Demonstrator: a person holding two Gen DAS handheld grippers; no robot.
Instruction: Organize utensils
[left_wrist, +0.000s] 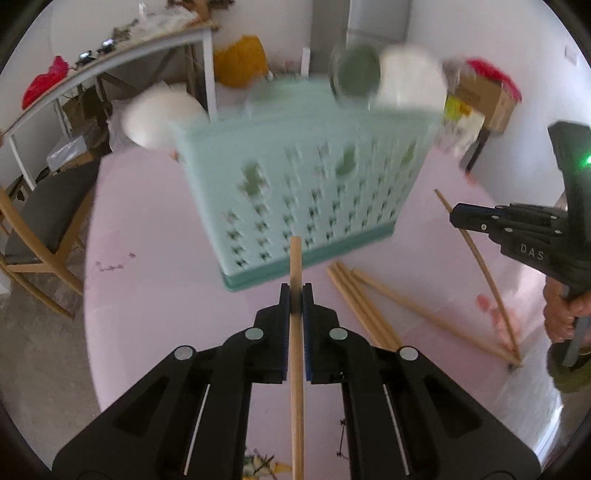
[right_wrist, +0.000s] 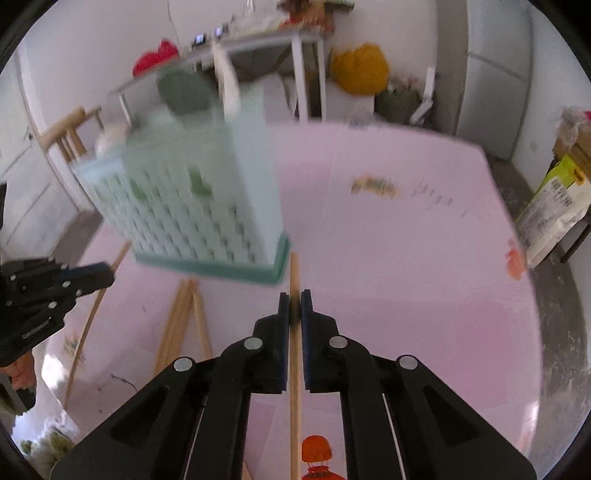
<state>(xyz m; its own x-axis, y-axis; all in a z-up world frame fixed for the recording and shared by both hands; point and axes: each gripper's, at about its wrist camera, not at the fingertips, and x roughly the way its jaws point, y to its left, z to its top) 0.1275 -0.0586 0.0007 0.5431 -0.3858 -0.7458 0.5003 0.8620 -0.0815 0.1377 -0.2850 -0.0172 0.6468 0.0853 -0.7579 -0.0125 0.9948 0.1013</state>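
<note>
1. With both tools clamped, each one has a chopstick: the left gripper (left_wrist: 295, 295) pinches one wooden chopstick (left_wrist: 296, 266) between its blue pads, and the right gripper (right_wrist: 294, 304) is clenched on a second chopstick (right_wrist: 294, 273) the same way.

2. Target ahead: the mint-green perforated utensil basket (left_wrist: 303, 173) stands on the pink table (left_wrist: 155, 258), well blurred in both views. Ladles and spoons already poke out of its top; I cannot tell which compartment is free.

3. Risk one, by my reading: each stick is gripped near its tip, with a long tail running back under the tool. That is a lot of lever on a narrow pinch, so a swing could rotate or slip the stick.

4. Risk two: both sticks are headed for one basket. Two tools converging on the same opening could knock each other, or a stick could catch the rim and tip the holder.

5. Risk three: the blur makes the rim hard to judge, so a poke could land on the perforated wall rather than inside.

6. Around them: loose chopsticks (left_wrist: 365, 306) lie fanned on the table just in front of the basket, between the two tools. A dragged tail end could scatter them.

7. Further off: a wooden chair (left_wrist: 37, 236) at the table's edge, a yellow bag (right_wrist: 360, 68) on the floor, a cluttered side table behind. None blocks the way.
</note>
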